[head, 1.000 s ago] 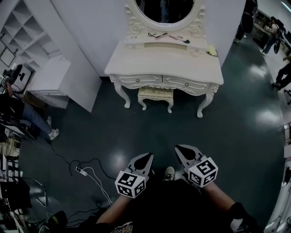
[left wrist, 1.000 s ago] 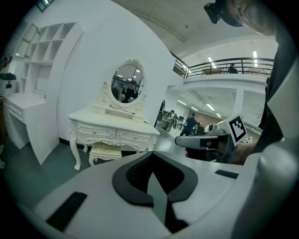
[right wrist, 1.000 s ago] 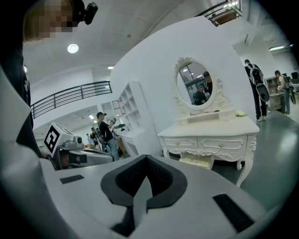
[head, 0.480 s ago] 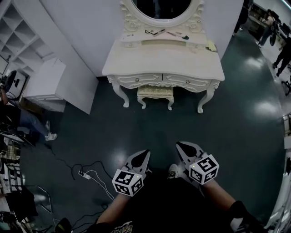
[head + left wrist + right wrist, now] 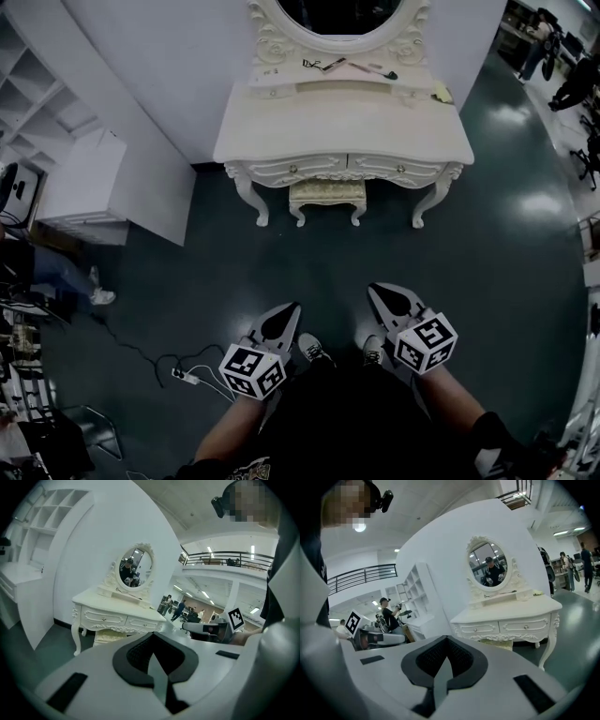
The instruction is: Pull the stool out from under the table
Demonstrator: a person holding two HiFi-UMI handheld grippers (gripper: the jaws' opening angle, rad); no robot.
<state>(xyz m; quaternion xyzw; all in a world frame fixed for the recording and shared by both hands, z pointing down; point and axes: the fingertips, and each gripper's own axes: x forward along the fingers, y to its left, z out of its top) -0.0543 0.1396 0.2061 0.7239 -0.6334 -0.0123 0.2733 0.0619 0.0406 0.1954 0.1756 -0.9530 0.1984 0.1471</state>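
Observation:
A cream stool (image 5: 326, 195) with a patterned cushion stands tucked under the white dressing table (image 5: 342, 127), between its front legs. It also shows below the table's drawers as the stool (image 5: 108, 636) in the left gripper view and the stool (image 5: 506, 644) in the right gripper view. My left gripper (image 5: 287, 311) is shut and empty, well short of the stool over the dark floor. My right gripper (image 5: 379, 292) is shut and empty too, beside the left one and just as far from the stool.
An oval mirror (image 5: 342, 13) tops the table, with small items on its shelf. A white shelf unit (image 5: 84, 178) stands at the left. A power strip and cables (image 5: 187, 373) lie on the floor at lower left. People stand at the far right.
Both grippers and the person's feet have moved forward over the floor toward the dressing table. Both jaws stayed shut.

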